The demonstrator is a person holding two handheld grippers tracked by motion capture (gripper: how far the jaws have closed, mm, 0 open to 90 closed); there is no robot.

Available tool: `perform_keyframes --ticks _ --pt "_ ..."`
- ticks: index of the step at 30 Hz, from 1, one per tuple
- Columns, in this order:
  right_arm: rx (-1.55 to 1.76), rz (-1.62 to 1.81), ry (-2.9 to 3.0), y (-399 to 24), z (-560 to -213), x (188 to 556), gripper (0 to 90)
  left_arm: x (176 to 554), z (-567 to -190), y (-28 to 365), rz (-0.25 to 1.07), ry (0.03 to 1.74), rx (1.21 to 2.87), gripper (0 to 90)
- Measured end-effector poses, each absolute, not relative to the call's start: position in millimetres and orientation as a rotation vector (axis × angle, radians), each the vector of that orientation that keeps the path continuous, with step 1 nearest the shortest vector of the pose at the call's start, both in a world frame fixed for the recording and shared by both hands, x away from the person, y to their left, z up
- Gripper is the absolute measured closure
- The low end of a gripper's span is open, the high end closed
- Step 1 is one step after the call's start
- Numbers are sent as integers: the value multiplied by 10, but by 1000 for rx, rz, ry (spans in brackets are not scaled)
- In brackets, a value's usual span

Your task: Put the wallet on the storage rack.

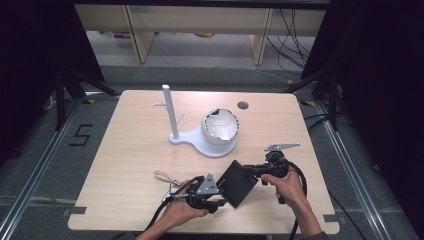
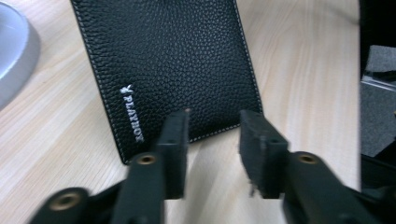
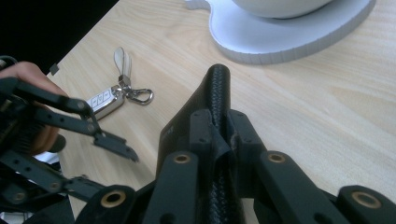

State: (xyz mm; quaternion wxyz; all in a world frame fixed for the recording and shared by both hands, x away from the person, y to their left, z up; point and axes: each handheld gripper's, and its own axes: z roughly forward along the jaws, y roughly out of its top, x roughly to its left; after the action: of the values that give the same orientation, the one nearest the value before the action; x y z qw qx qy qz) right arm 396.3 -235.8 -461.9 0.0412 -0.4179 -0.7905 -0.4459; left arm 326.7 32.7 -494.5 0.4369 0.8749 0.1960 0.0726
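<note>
My left claw (image 2: 212,135) gapes at the wallet's (image 1: 238,183) near edge, gripping nothing. My right claw (image 3: 219,133) pinches the wallet's spine, tilting it. A key fob (image 1: 167,178) lies at nine o'clock; a white stand (image 1: 200,140) and bowl (image 1: 220,126) sit at twelve.

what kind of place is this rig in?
Probably a lab data-collection bay: black curtains flank a lone wooden table, cables trail on the floor behind, and a taped "5" marks the floor.
</note>
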Motion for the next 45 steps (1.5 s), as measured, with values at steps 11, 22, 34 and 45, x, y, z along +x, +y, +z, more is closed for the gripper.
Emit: perform_keyframes --ticks 11,22,34,45 --pt "-1238 -1446 -2461 -2356 -4370 4005 833 3042 -4768 804 221 572 2172 360" --pt "-1262 -1512 -2463 -2336 -3942 4131 835 2898 -4770 1142 264 613 2168 342" --pt "-1296 -1566 -2508 -2319 -3580 4395 835 2830 -4708 1486 307 681 2136 316" --pt "-1340 -1593 -2515 -2315 -3451 4645 835 2867 -4806 1593 293 735 2137 295"
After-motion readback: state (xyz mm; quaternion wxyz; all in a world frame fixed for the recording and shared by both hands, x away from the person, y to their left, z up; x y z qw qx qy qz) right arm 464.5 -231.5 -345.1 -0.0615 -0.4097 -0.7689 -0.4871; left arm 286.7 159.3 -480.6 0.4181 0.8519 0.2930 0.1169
